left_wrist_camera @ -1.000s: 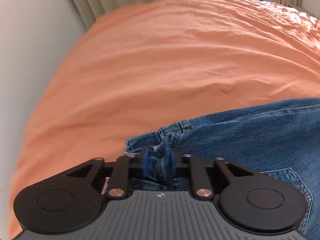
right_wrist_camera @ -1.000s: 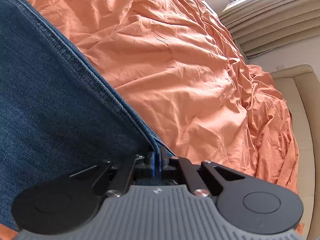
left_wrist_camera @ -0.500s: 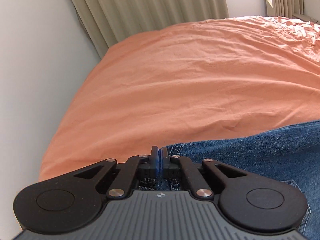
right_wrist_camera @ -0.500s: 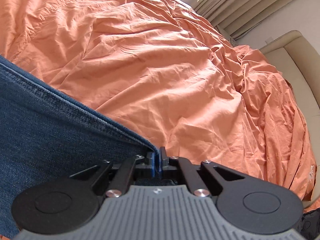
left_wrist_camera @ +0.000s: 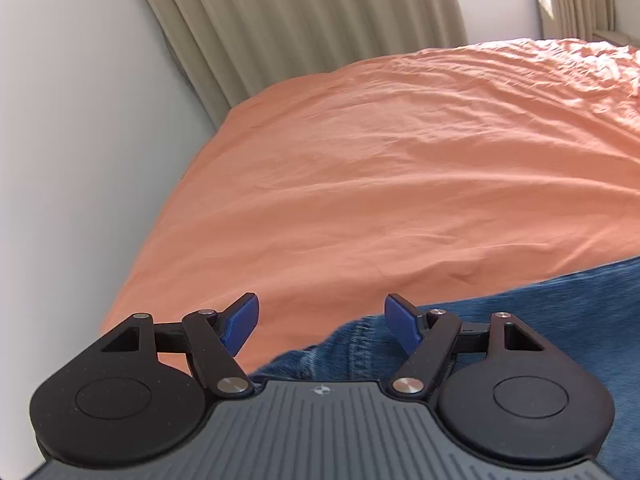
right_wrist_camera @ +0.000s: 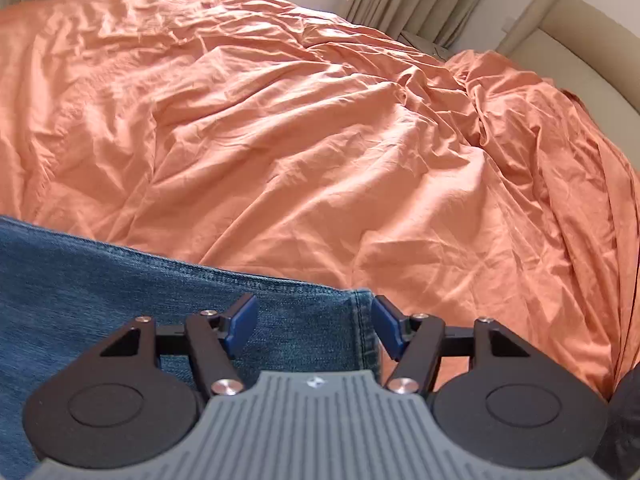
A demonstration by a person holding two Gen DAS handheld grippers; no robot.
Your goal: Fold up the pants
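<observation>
Blue denim pants [left_wrist_camera: 540,304] lie flat on an orange bedsheet [left_wrist_camera: 380,168]. In the left wrist view my left gripper [left_wrist_camera: 322,322] is open, its blue pads apart just above the pants' left end. In the right wrist view the pants [right_wrist_camera: 120,280] fill the lower left, with a stitched hem edge [right_wrist_camera: 364,328] between the pads. My right gripper [right_wrist_camera: 314,320] is open above that hem end. Neither holds anything.
The orange sheet [right_wrist_camera: 320,120] is wrinkled and bunched at the right. A white wall [left_wrist_camera: 60,160] and beige curtains [left_wrist_camera: 300,20] border the bed's left. A cream headboard or sofa [right_wrist_camera: 580,40] stands at the right. A dark object [right_wrist_camera: 624,420] sits at the lower right edge.
Both grippers were shut on the denim and have opened, letting the pants go. Both have tilted up and pulled back, so more of the bed and room shows.
</observation>
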